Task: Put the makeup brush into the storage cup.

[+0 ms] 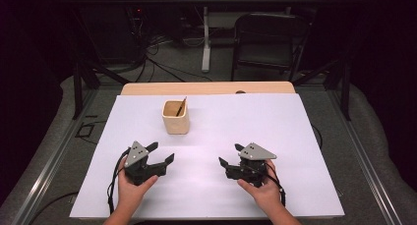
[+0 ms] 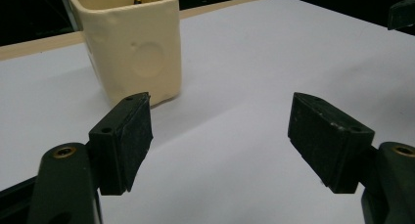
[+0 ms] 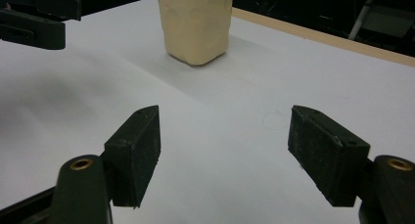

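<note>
Grippers idle, cup untouched

High view: cream cup (image 1: pixel 176 118) stands far on the white sheet (image 1: pixel 295 136), a pencil (image 1: pixel 181 106) leaning inside; left gripper (image 1: pixel 162 153) and right gripper (image 1: pixel 230 155) rest near, well apart from it — both gaping, empty.

Left gripper view: cup far left, jaws wide.

Right gripper view: cup far, jaws wide — nothing between.

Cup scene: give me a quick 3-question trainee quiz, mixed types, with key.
1. True or false: the left gripper is shut on the cup.
2. What stands inside the cup? A) spoon B) pencil C) nothing
3. Fill in: both grippers rest over the white ____ that covers the table.

Key: 1 false, both the left and the right gripper are open and apart from the cup. 2 B. 3 sheet.
</note>
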Demonstrator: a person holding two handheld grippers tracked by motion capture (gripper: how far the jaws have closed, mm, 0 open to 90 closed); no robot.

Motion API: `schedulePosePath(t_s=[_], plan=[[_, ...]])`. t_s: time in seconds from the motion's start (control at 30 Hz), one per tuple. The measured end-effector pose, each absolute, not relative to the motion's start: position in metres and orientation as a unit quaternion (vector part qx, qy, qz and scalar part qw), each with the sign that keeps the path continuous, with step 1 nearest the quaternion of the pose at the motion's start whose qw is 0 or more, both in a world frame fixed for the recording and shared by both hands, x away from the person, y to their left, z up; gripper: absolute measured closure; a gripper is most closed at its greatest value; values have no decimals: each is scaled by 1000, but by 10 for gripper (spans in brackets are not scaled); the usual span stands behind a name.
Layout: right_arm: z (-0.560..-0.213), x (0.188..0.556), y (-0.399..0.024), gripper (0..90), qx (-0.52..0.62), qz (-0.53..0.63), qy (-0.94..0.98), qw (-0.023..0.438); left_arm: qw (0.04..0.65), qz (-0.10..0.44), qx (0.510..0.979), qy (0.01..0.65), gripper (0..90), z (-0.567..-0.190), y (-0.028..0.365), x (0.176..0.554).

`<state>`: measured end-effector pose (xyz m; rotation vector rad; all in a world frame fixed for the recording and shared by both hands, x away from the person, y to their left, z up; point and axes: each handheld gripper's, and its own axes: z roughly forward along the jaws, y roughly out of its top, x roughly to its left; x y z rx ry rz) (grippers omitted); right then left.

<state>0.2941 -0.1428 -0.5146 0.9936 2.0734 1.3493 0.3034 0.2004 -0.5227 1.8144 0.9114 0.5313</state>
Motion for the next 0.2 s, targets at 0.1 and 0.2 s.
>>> schedulePosePath(t_s=[0.1,0.2], plan=[[-515,294,-143,278,362,492,756,236,495,220,751,377,243,-523,200,304],[-515,295,-143,277,363,491,756,237,491,220,753,379,243,-524,201,305]])
